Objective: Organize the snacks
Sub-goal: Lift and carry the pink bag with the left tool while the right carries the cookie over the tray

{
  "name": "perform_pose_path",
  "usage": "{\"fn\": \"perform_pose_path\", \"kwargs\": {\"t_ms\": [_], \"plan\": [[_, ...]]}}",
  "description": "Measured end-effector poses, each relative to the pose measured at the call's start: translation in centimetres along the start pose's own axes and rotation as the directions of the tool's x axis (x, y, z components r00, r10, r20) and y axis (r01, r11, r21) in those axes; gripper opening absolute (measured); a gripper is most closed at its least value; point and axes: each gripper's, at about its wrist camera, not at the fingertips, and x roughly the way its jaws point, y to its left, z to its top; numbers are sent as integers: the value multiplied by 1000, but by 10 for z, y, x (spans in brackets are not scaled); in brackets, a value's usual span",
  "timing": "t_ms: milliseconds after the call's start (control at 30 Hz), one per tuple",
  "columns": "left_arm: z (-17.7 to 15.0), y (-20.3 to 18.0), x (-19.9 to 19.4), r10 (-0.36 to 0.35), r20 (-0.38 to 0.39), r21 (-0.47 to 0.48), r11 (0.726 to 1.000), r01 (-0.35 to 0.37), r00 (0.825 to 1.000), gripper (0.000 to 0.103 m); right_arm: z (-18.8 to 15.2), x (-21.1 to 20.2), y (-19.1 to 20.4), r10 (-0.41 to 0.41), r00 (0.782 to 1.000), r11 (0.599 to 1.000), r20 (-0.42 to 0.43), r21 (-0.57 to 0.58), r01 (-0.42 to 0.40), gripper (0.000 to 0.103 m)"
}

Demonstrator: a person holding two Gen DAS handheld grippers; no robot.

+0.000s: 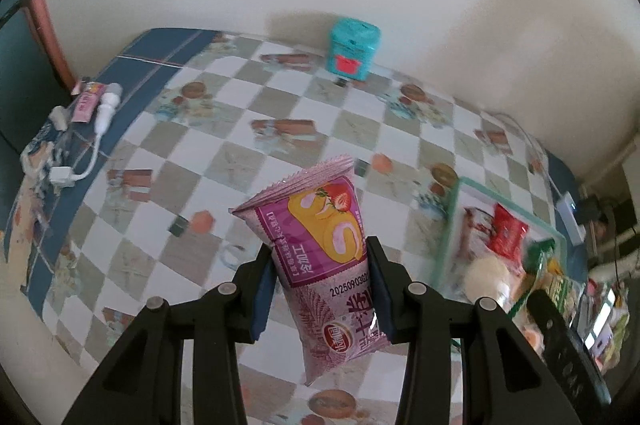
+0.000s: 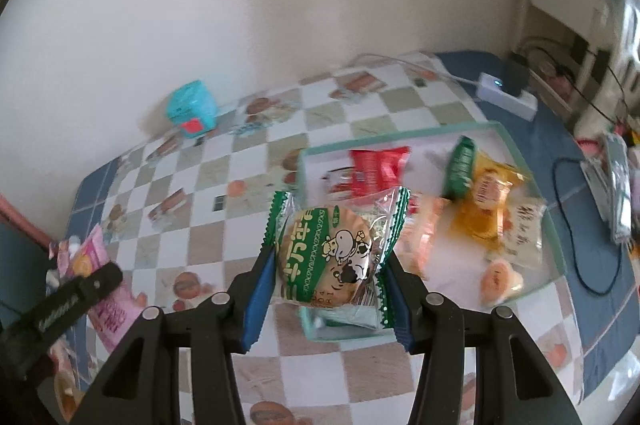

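Note:
My left gripper [image 1: 320, 261] is shut on a purple strawberry-roll cake packet [image 1: 320, 249] and holds it above the checked tablecloth, left of the clear green-rimmed box [image 1: 452, 225]. My right gripper [image 2: 328, 265] is shut on a green-edged round biscuit packet [image 2: 332, 257] and holds it over the near left corner of the clear box [image 2: 400, 137]. The box holds several snacks: a red packet [image 2: 378, 165], a green and orange packet [image 2: 476, 185] and small pink cakes [image 2: 500, 279]. The left gripper and its pink packet show at the left in the right wrist view [image 2: 64, 301].
A teal tin [image 1: 354, 49] stands at the table's back edge by the wall. A white cable and a pink sachet [image 1: 86, 103] lie at the far left. A white power strip [image 2: 508, 95] with a plug sits at the back right. Cables and clutter lie at the right edge.

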Motion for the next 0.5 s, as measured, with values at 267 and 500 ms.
{"fn": "perform_pose_path", "kwargs": {"t_ms": [267,500], "plan": [[-14,-47,8,-85,-52,83,993,89,995,44,9,21,-70,-41,998,982,-57,181,51,54],[-32,-99,16,-147,-97,189,968,163,984,44,8,26,-117,-73,994,949,-87,300,96,54]]}}
